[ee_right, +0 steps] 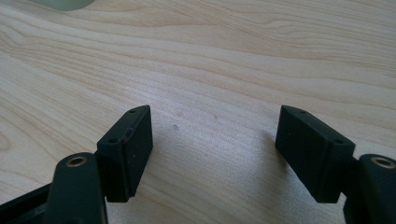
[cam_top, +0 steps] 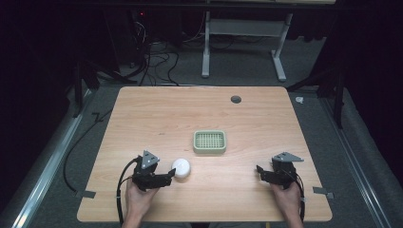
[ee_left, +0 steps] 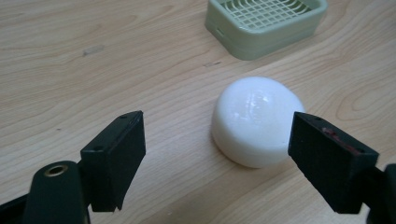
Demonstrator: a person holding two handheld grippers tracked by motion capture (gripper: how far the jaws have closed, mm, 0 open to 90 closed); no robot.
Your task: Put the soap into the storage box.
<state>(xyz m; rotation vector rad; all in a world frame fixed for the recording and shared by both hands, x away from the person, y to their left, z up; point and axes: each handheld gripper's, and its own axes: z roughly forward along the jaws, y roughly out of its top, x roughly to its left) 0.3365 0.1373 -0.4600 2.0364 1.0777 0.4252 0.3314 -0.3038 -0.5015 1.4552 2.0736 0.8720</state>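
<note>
A round white soap bar [cam_top: 181, 167] lies on the wooden table [cam_top: 199, 109], just front-left of a green slatted soap dish [cam_top: 209, 141]. My left gripper [cam_top: 170, 176] is open right beside the soap. In the left gripper view the soap [ee_left: 254, 120] sits just ahead of the open jaws, close to the right-hand one, with the dish [ee_left: 264, 23] beyond it. My right gripper [cam_top: 260, 171] is open at the front right over bare wood, nothing between its jaws [ee_right: 215, 140].
A dark round grommet [cam_top: 235, 99] sits in the table near its far edge. Beyond the table stand a white desk frame [cam_top: 242, 42] and tangled cables [cam_top: 152, 52] on the floor. Tape tabs mark the table's front corners.
</note>
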